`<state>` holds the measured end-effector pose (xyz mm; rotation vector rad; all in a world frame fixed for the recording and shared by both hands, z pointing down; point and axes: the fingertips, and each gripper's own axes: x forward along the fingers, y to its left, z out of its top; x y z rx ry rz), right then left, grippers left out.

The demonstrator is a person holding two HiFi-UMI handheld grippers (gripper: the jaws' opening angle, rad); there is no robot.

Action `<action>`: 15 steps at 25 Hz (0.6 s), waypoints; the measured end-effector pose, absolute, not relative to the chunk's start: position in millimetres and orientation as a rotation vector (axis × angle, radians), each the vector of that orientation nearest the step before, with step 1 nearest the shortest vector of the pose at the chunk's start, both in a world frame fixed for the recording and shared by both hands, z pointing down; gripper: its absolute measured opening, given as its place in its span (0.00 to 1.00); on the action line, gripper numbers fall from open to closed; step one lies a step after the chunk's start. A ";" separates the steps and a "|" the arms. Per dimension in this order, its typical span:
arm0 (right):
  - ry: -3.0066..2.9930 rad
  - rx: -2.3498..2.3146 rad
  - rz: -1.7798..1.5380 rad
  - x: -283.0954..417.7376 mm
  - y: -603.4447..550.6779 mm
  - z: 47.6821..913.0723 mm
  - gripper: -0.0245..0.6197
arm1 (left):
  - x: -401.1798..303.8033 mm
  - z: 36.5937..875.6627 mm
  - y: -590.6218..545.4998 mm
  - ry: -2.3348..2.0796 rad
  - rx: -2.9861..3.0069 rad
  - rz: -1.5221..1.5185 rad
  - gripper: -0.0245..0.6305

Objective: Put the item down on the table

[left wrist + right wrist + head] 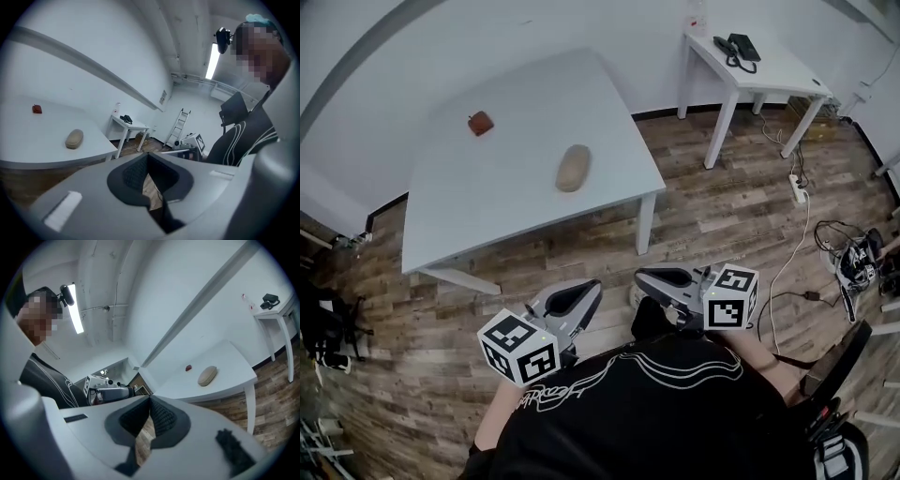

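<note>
On the big white table (516, 202) lies a tan oval item (573, 168), with a small red-brown object (480, 123) further back on the left. Both show again in the left gripper view, the oval item (74, 138) near the table's edge, and in the right gripper view (207, 375). My left gripper (592, 285) and right gripper (641, 277) are held close to my body over the wooden floor, short of the table's front edge. The left gripper (148, 155) is shut with nothing in it. The right gripper (150, 398) is shut too, with nothing between its pads.
A small white side table (769, 70) with a black phone (736, 47) stands at the back right. A power strip (797, 188) and cables lie on the floor to the right. A ladder (178, 124) leans against the far wall. Dark gear sits at the left floor edge (323, 323).
</note>
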<state>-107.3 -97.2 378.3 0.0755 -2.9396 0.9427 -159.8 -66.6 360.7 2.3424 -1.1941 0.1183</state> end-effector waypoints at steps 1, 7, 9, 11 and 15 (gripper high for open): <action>-2.945 0.061 0.948 -109.1 -90.5 375.4 0.05 | -160.1 359.0 -60.1 -1.212 2.339 0.120 0.04; -2.971 -0.040 0.939 -117.1 -64.8 354.7 0.05 | -170.3 344.6 -34.1 -1.293 2.309 0.071 0.04; -2.970 -0.064 0.911 -122.0 -58.0 350.9 0.05 | -174.7 338.5 -29.1 -1.307 2.305 0.049 0.04; -2.975 -0.080 0.885 -125.3 -52.6 346.4 0.05 | -175.2 335.0 -26.7 -1.315 2.317 0.055 0.04; -2.973 -0.066 0.865 -120.8 -49.3 347.0 0.05 | -168.6 329.3 -25.5 -1.307 2.359 0.042 0.04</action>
